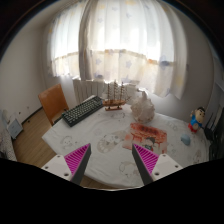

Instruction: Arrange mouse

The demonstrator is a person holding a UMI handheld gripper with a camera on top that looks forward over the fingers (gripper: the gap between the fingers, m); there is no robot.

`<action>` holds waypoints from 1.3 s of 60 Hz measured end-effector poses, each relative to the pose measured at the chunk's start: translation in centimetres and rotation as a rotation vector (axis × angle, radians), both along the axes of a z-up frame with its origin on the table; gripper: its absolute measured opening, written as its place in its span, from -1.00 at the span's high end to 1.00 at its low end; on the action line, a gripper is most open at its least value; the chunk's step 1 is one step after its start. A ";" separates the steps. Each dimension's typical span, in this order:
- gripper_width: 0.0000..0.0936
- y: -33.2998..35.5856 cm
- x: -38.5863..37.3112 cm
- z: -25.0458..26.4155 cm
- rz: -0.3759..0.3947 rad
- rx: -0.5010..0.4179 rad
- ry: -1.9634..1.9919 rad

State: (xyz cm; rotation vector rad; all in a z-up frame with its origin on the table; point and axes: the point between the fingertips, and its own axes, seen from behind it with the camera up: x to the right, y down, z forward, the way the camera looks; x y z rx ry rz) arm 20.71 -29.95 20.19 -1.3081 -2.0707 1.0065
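My gripper [111, 150] is open and empty, its two pink pads spread wide above the near part of a round table [105, 165] with a pale patterned cloth. A black keyboard [83, 110] lies on the far left of the table, well beyond the fingers. I cannot make out a mouse on the table. Only bare cloth lies between and just ahead of the fingers.
A model ship [115, 97] stands at the table's back by the curtained window. A white bundle [143, 103] and a pinkish box [148, 130] sit beyond the right finger. A wooden chair [52, 102] stands left; a small toy figure [197, 120] far right.
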 end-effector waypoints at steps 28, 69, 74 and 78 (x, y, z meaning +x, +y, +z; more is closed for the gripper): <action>-0.83 16.8 -4.6 -2.9 -0.257 0.038 0.018; -0.82 38.7 -9.2 -8.0 -0.475 0.097 0.042; -0.83 40.3 -10.5 -9.3 -0.485 0.086 0.039; -0.82 41.4 -12.0 -10.4 -0.483 0.085 0.049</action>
